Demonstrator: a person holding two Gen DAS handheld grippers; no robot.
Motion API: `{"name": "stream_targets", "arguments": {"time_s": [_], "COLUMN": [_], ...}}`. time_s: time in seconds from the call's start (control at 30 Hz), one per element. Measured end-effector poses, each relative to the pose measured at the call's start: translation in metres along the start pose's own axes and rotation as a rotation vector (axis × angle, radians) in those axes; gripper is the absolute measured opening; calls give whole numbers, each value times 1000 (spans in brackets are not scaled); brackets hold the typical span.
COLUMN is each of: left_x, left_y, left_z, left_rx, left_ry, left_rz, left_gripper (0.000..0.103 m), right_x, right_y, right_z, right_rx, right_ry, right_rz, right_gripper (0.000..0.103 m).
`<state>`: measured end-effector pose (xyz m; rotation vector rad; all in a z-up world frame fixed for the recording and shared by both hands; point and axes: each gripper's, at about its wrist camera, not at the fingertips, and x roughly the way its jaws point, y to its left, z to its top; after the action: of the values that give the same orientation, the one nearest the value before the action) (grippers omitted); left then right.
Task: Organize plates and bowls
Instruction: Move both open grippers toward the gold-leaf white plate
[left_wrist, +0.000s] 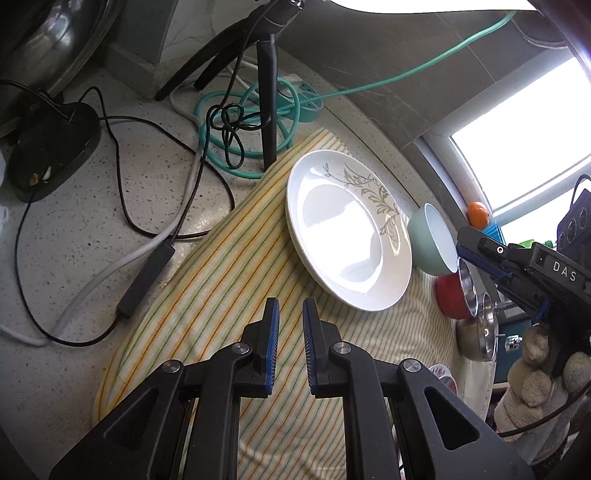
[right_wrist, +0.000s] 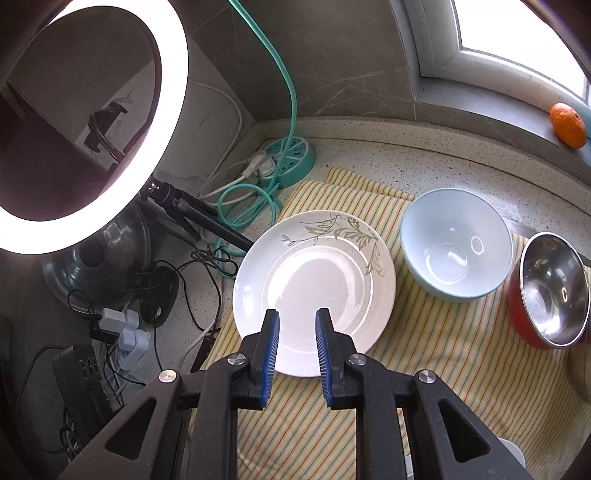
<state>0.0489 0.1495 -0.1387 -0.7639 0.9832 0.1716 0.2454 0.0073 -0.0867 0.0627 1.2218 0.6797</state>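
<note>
A white plate (right_wrist: 314, 291) lies mid-frame on a striped cloth (right_wrist: 443, 354), with a blue bowl (right_wrist: 456, 243) and a red bowl (right_wrist: 546, 291) apart at right. Nothing looks stacked yet. The left gripper (left_wrist: 290, 314) is pressed nearly together and empty; the right gripper (right_wrist: 297, 325) is slightly parted, holding nothing.

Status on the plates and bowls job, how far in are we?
Early, by the look of it. Done: nothing stacked; the white plate, light blue bowl and red steel-lined bowl sit apart on the striped cloth. In hand: nothing; the right gripper hovers over the plate's near rim, the left gripper over bare cloth, both nearly closed and empty. Left: all the sorting.
</note>
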Motion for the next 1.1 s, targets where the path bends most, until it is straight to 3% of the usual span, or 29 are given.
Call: {"name": "stream_targets", "arguments": {"time_s": [0.6,1.1], "left_x": [31,38], "left_y": [-4,-11], "left_z": [15,19], "left_rx": [-91,-97], "left_ry": [6,3], "left_rz": [-4,14], "left_gripper": [11,11], "right_x": [65,104], "right_y": [-29,-50], "right_z": [73,87], "right_rx": [-19,-44], "right_ry": [88,146], "right_rz": [-31,-85], "right_gripper": [18,18]}}
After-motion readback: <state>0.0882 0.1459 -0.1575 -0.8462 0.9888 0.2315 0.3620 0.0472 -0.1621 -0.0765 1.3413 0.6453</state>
